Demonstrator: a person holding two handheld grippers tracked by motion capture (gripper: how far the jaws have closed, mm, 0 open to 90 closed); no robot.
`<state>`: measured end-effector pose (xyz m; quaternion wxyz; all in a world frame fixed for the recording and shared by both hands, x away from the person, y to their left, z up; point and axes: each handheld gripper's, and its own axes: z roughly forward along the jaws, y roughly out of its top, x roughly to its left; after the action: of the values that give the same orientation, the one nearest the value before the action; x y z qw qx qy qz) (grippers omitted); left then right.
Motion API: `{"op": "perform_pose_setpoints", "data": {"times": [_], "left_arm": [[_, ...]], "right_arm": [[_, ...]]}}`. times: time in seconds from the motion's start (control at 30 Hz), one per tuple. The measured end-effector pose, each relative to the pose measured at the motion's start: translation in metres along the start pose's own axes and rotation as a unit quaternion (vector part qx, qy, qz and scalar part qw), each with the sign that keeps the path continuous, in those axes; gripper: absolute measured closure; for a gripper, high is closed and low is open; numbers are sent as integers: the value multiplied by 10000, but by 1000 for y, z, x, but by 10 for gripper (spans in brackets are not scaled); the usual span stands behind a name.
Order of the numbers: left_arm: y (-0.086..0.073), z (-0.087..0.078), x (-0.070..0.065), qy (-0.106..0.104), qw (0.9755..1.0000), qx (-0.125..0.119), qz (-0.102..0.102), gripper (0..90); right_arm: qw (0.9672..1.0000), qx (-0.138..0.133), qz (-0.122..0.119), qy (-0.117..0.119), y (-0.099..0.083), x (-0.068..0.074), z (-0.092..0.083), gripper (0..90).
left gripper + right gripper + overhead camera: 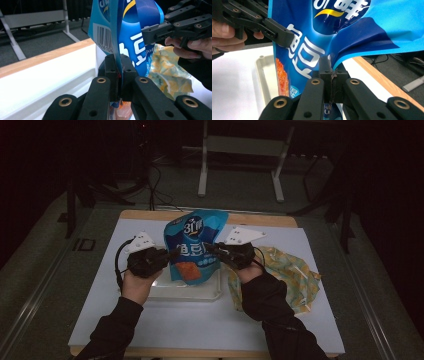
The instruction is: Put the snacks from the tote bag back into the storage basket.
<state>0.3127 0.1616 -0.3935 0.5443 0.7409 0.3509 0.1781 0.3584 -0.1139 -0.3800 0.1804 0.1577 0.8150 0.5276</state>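
A blue snack bag (pixel 192 245) with white lettering and an orange picture hangs upright above a clear plastic tray (pixel 212 292). My left gripper (pixel 167 256) is shut on the bag's left edge, and my right gripper (pixel 212 249) is shut on its right edge. In the left gripper view the jaws pinch the blue snack bag (pixel 130 42) by its side seam below a barcode, with the left gripper (pixel 119 72) closed tight. In the right gripper view the right gripper (pixel 332 72) clamps a fold of the blue snack bag (pixel 342 32), and the tray (pixel 265 75) lies below.
A crumpled yellow and green patterned wrapper (pixel 295 272) lies on the white mat (pixel 200 325) to the right of the tray. The wooden table edge (pixel 150 214) runs along the back. A metal frame (pixel 240 150) stands on the floor beyond.
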Motion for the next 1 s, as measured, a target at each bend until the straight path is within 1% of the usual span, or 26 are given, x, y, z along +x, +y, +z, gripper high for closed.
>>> {"op": "perform_pose_setpoints", "data": {"times": [0.03, 0.17, 0.2, 0.27, 0.33, 0.37, 0.4, 0.43, 0.57, 0.77, 0.83, 1.0], "left_arm": [[-4, 3, 2, -3, 10000, 18, -19, 883], [-12, 7, 5, -9, 10000, 48, -62, 883], [-14, 7, 5, 10, 10000, 65, -39, 883], [-17, 8, 6, -16, 9999, 78, -85, 883], [-21, 9, 6, -8, 9999, 99, -57, 883], [-23, 10, 7, -28, 9999, 101, -96, 882], [-23, 10, 7, -28, 9999, 101, -96, 882], [-27, 10, 7, -14, 9999, 104, -106, 883], [-35, 11, 7, -37, 9998, 143, -142, 882], [-44, 12, 9, -63, 9997, 123, -195, 882], [-48, 13, 12, -121, 9996, 77, -235, 882], [-53, 15, 13, -119, 9997, 90, -197, 880]], "right_arm": [[10000, 9, 19, -2, -2, 0, 2, 893], [10000, 46, 83, 6, -10, -1, 6, 893], [9999, 49, 99, 4, -12, -1, 7, 893], [9999, 77, 107, 9, -15, 0, 10, 893], [9999, 95, 116, 26, -19, 1, 12, 893], [9998, 122, 128, 25, -20, 2, 13, 893], [9998, 122, 128, 25, -20, 2, 13, 893], [9998, 132, 139, 45, -24, 2, 14, 892], [9997, 168, 161, 90, -30, 4, 17, 892], [9995, 228, 188, 125, -37, 7, 22, 893], [9995, 229, 189, 141, -39, 8, 22, 893], [9994, 266, 210, 120, -44, 9, 24, 892]]}}
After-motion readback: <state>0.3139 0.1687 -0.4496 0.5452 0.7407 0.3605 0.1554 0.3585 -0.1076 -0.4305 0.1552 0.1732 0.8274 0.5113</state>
